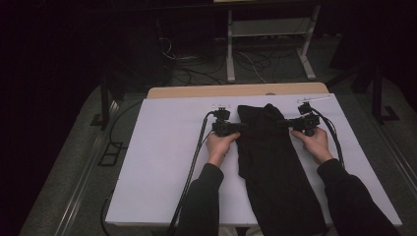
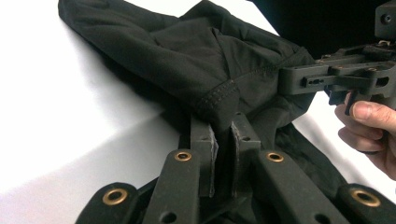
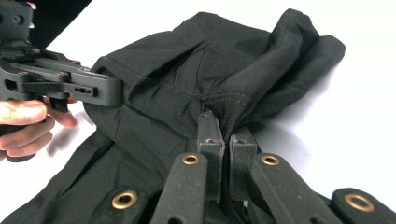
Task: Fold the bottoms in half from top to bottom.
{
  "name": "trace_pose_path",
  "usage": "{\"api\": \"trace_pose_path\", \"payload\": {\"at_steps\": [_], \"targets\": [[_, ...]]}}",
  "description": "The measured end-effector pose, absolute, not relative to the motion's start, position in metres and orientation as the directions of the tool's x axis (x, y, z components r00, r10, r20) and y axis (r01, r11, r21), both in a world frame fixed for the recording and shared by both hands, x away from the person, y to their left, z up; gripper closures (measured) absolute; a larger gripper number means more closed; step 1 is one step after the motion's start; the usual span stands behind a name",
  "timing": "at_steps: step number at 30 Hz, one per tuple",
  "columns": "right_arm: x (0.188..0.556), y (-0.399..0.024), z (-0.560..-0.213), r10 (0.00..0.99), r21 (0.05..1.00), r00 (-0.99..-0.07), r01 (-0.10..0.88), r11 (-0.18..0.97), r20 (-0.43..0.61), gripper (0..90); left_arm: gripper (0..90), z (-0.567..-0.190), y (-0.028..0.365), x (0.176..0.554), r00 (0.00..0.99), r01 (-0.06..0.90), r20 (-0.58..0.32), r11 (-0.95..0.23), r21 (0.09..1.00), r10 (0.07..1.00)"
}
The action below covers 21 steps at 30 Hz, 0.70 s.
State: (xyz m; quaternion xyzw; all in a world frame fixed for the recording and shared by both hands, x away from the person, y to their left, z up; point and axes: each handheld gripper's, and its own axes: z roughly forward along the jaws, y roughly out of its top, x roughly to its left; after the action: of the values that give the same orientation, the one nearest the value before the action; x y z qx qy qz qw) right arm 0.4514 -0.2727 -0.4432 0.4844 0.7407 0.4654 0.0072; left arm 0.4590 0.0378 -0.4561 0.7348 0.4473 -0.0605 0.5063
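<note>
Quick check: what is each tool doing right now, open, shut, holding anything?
Left tool: shut on the black garment, at its stitched edge.
Right tool: shut on the black garment, at the opposite edge.

One black garment (image 1: 268, 157), two grippers (image 1: 235, 128)

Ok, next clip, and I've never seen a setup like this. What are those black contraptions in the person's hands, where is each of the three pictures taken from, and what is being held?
No robot here: a person holds a hand-operated two-jaw gripper in each hand. The high view looks down from above the person's side of the white table, forearms entering from the bottom. The left gripper and right gripper each carry a camera that looks along their own black jaws, giving the two close-ups. On the table lies a black garment, stretching toward the person, its far end folded back on itself. Each gripper is shut on a stitched edge of it, left gripper at the left side and right gripper at the right. Each close-up also shows the other gripper and the fingers holding it.
</note>
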Motion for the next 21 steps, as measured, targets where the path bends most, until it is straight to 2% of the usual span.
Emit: {"api": "trace_pose_path", "payload": {"at_steps": [21], "targets": [[0.407,-0.280,-0.431,0.715,0.722,-0.541,0.688,0.074,0.443,85.7,83.6,-0.441,0.040,0.422,0.677,0.659,-0.523,-0.111,0.744,0.517]]}}
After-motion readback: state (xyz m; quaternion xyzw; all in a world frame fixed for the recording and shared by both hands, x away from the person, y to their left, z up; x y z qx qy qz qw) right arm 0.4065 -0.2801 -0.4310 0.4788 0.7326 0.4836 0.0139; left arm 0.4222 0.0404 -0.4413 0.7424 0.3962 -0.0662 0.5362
